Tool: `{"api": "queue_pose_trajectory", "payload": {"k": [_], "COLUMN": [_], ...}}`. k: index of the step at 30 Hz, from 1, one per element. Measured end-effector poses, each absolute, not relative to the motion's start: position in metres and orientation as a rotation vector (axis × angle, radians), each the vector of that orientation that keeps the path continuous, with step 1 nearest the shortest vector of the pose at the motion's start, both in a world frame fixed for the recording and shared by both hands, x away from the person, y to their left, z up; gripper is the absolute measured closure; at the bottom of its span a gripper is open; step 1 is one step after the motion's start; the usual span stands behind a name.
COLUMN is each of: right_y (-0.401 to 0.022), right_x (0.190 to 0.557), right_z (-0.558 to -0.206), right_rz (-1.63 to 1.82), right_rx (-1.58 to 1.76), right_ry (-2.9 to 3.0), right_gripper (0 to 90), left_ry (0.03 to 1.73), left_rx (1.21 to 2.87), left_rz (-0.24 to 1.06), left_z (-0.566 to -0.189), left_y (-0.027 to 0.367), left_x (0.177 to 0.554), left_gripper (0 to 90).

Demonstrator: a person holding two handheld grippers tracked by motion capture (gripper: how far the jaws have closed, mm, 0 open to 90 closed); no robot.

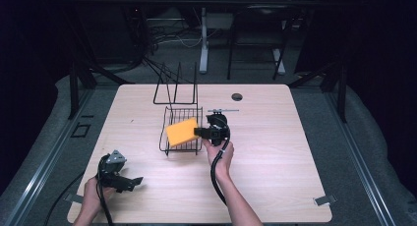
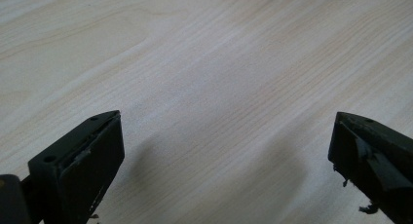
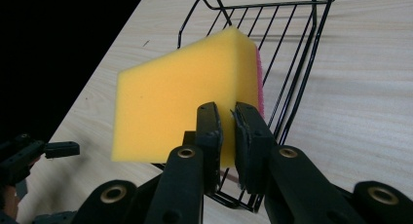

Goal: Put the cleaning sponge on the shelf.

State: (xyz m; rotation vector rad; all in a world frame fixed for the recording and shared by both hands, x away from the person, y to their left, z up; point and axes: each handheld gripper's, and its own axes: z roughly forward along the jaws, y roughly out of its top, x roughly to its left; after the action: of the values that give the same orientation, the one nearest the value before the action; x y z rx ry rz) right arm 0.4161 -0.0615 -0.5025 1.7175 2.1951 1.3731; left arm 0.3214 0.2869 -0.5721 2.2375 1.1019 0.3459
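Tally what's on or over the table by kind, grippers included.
Sponge, yellow with a pink face: 1
Black wire rack: 1
Grippers: 2, left gripper and right gripper
Total: 4

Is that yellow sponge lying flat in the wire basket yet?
No. The sponge stands on edge, pinched by the right gripper over the wire basket.
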Motion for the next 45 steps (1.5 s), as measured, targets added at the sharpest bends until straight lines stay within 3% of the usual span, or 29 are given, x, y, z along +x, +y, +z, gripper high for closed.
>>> {"api": "queue_pose_trajectory", "payload": {"k": [15, 31, 34, 36, 42, 45], "right_y": [-0.051, -0.051, -0.051, -0.049, -0.05, -0.053], "right_x": [0.419, 0.41, 0.409, 0.406, 0.401, 0.395], "right_z": [-0.52, -0.526, -0.525, -0.521, -0.514, -0.507], "right_rz": [1.319, 1.238, 1.232, 1.226, 1.22, 1.227], "right_rx": [1.765, 1.752, 1.739, 1.711, 1.645, 1.578], "right_ry": [2.185, 2.282, 2.295, 2.299, 2.294, 2.309], "right_gripper": [79.7, 67.5, 64.0, 54.7, 45.3, 36.5], "left_ry": [1.104, 1.102, 1.102, 1.105, 1.102, 1.102], "left_rx": [2.231, 2.234, 2.234, 2.231, 2.234, 2.234], "left_rz": [0.349, 0.352, 0.352, 0.349, 0.351, 0.351], "left_z": [-0.572, -0.572, -0.572, -0.572, -0.572, -0.572], "left_y": [0.286, 0.286, 0.286, 0.286, 0.286, 0.286], "left_x": [0.321, 0.321, 0.321, 0.321, 0.321, 0.321], "left_gripper": [0.1, 0.1, 0.1, 0.1, 0.1, 0.1]}}
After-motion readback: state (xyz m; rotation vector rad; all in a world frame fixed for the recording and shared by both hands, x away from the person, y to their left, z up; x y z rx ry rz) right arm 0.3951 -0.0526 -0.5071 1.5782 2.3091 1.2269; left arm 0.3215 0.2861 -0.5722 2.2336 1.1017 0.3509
